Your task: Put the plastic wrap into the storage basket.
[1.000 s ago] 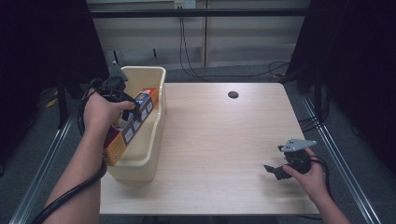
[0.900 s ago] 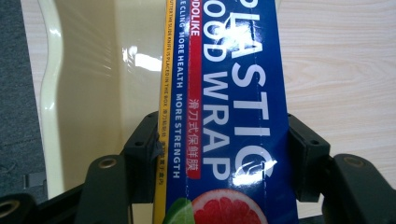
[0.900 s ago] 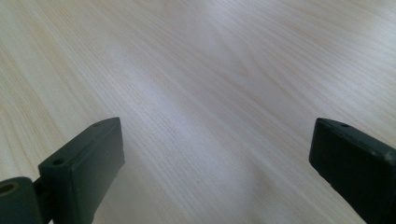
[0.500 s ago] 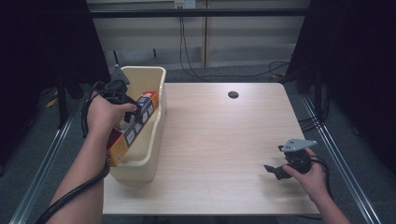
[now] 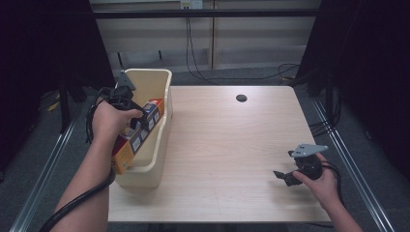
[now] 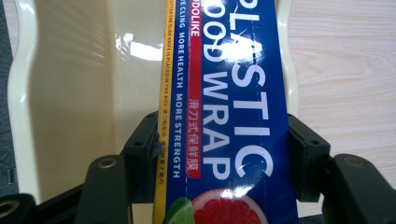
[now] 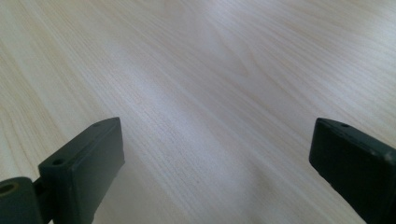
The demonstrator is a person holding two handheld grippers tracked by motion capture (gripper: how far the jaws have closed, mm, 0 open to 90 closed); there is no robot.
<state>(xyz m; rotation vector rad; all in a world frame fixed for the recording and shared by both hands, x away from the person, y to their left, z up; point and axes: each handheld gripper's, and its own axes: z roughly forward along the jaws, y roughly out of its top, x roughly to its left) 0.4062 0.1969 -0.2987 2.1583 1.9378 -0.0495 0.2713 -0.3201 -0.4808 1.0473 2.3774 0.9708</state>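
The long blue cardboard plastic-wrap box [image 6: 229, 112], at the frame's left, was squeezed by the left gripper [image 5: 126, 99]; it should be moved slowly past the cream plastic bin [image 5: 159, 145]. The right gripper [image 7: 215, 158] was held wide open, empty.

Left gripper [image 5: 140, 118] clamped tight, forearm reaching forward along the left side, wrist angled down and right. Right gripper [image 5: 285, 176] jaws wide apart, hand low at near right, pointing left.

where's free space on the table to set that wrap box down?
The wooden table is bare from the cream bin rightward to the right gripper, open near the front right corner. Only a dark hole marks the far edge. Crowded: the bin, where the left gripper clamps the plastic wrap box.
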